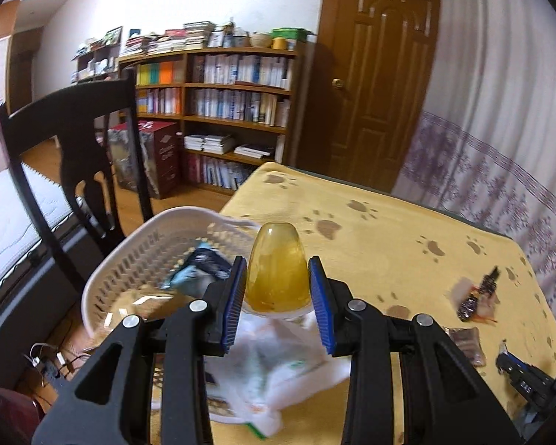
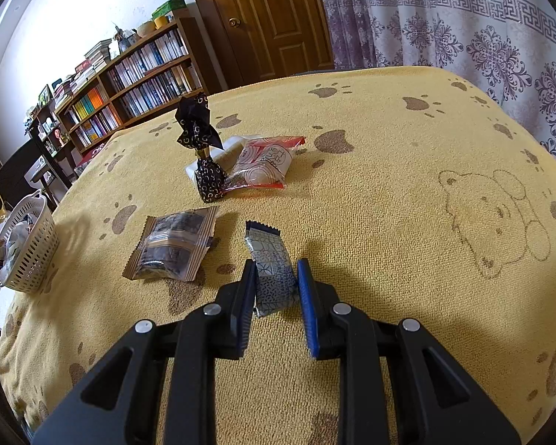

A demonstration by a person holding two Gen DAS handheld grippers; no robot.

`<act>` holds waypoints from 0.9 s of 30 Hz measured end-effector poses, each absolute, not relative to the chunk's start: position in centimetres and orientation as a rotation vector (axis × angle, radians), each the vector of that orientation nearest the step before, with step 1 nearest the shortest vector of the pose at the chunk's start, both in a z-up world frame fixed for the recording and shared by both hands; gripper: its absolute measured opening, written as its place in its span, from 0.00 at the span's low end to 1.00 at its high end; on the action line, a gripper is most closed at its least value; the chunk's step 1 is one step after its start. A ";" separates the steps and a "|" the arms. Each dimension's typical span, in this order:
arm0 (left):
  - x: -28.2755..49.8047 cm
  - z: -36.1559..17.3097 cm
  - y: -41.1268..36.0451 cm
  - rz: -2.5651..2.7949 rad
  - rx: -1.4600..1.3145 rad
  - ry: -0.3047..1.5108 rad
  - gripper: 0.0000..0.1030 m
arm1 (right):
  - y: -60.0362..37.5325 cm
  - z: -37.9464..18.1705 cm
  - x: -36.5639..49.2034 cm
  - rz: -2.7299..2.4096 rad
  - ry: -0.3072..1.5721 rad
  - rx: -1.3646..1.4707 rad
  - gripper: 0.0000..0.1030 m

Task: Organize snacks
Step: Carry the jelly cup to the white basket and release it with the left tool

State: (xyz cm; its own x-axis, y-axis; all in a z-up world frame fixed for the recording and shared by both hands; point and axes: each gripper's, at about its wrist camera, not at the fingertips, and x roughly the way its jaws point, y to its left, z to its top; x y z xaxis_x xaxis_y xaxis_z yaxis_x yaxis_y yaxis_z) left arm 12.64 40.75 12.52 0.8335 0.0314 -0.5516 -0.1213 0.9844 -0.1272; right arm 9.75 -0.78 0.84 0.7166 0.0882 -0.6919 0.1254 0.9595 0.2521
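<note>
1. Two grippers are seen. An amber jelly cup [image 1: 278, 269] is clamped between the pads of the left gripper [image 1: 278, 285], above the rim of the white basket [image 1: 129, 259].
2. A patterned silver packet [image 2: 272, 270] lying on the yellow cloth [image 2: 389, 204] is flanked by the right gripper [image 2: 274, 289], its jaws narrowly parted around it.
3. A brown-edged packet [image 2: 174, 246], a black twisted sweet [image 2: 204, 159] and a red-printed packet [image 2: 263, 165] are left on the cloth.
</note>
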 end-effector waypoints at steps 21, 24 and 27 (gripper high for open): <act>11.4 13.1 40.1 0.114 -0.141 0.506 0.80 | -0.8 0.8 9.7 -0.020 0.775 0.292 0.23; 11.2 13.2 40.1 0.110 -0.145 0.505 0.81 | -0.7 0.8 9.7 -0.019 0.775 0.292 0.23; 10.9 13.4 40.1 0.110 -0.151 0.498 0.86 | -0.6 0.8 9.7 -0.016 0.776 0.292 0.23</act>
State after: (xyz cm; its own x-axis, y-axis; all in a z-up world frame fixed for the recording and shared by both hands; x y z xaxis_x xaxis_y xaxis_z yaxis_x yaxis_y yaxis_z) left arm 10.90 40.08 13.40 0.8729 0.0680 -0.4832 -0.1416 0.9829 -0.1174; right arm 9.70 -0.59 0.79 0.7158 0.0922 -0.6922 0.1215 0.9597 0.2534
